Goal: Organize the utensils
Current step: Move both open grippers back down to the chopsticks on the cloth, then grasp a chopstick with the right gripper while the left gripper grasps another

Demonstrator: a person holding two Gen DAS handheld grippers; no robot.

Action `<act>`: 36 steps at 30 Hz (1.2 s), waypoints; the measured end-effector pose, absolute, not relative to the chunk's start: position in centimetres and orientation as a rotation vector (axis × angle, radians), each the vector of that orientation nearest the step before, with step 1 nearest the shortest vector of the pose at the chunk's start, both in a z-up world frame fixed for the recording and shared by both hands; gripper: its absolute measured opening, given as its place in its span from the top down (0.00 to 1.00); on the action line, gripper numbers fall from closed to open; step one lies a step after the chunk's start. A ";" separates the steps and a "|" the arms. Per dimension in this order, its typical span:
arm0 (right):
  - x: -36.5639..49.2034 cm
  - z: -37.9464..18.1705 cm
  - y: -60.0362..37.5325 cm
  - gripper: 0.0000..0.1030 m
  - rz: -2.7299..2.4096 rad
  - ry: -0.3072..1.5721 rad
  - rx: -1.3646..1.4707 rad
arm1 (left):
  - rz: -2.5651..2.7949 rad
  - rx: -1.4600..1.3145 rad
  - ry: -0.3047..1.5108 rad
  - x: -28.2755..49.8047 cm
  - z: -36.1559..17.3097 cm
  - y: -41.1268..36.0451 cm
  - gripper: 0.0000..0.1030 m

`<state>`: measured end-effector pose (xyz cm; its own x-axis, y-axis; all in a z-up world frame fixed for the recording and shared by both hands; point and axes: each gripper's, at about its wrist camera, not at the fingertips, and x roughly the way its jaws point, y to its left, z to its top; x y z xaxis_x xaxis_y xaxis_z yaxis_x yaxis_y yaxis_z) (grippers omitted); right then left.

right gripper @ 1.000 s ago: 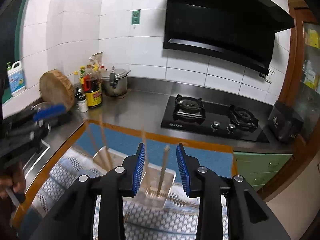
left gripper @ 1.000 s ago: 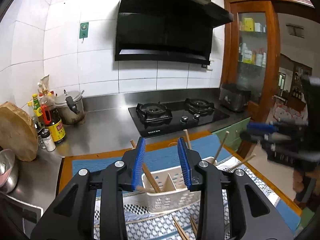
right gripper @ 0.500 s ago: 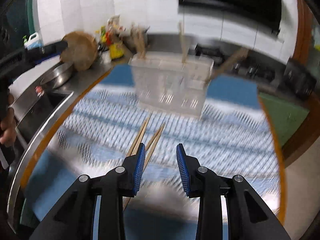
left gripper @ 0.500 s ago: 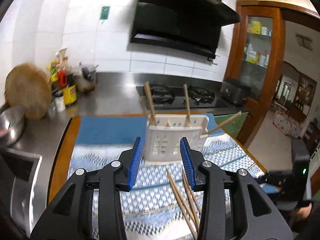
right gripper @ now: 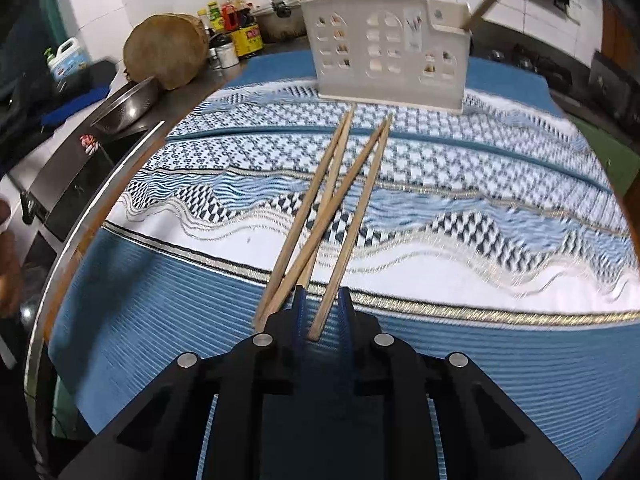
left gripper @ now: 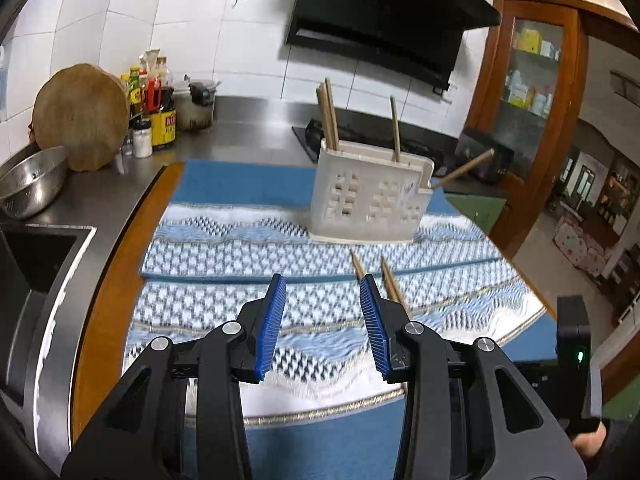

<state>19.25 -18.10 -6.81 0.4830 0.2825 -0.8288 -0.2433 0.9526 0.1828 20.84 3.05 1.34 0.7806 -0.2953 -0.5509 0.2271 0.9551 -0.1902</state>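
Wooden chopsticks (right gripper: 340,196) lie loose on the blue-and-white patterned cloth (right gripper: 500,216), four of them fanned out and crossing, their far tips near the foot of the white perforated utensil holder (right gripper: 386,50). Nearest the camera, the end of one chopstick sits between the blue pads of the right gripper (right gripper: 320,312), whose jaws have just been closing and now stand narrow around it; whether the pads actually press on the stick cannot be told. More chopsticks stand upright or lean out of the holder's compartments.

From the left wrist view, the left gripper (left gripper: 322,320) hovers above the cloth with its jaws partly apart and nothing between them. Two loose chopstick tips (left gripper: 374,276) show just beyond its right finger. The holder (left gripper: 370,196) stands farther back on the cloth.

Around this, a steel bowl (left gripper: 30,188), a round wooden chopping block (left gripper: 80,116) and sauce bottles (left gripper: 158,108) line the steel counter (left gripper: 240,128) to the left.
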 end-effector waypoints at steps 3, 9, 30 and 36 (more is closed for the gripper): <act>19.3 -7.4 -18.1 0.86 0.316 1.031 0.072 | -0.295 -0.116 0.636 20.3 0.2 3.0 0.62; 19.5 -7.9 -17.3 0.89 0.282 1.028 0.045 | -0.311 -0.126 0.668 19.4 -1.4 2.5 0.62; 18.3 -7.8 -21.6 0.93 0.227 1.013 0.059 | -0.507 -0.056 0.802 16.5 -7.2 -5.9 0.63; 18.0 -7.8 -22.1 0.93 0.236 1.014 0.066 | -0.523 -0.019 0.838 16.9 -9.1 -8.1 0.66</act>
<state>17.97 -22.14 -7.79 0.5058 0.2257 -0.8326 -0.1647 0.9727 0.1635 16.91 -8.09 -9.10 0.5505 -0.4496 -0.7034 0.4350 0.8737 -0.2179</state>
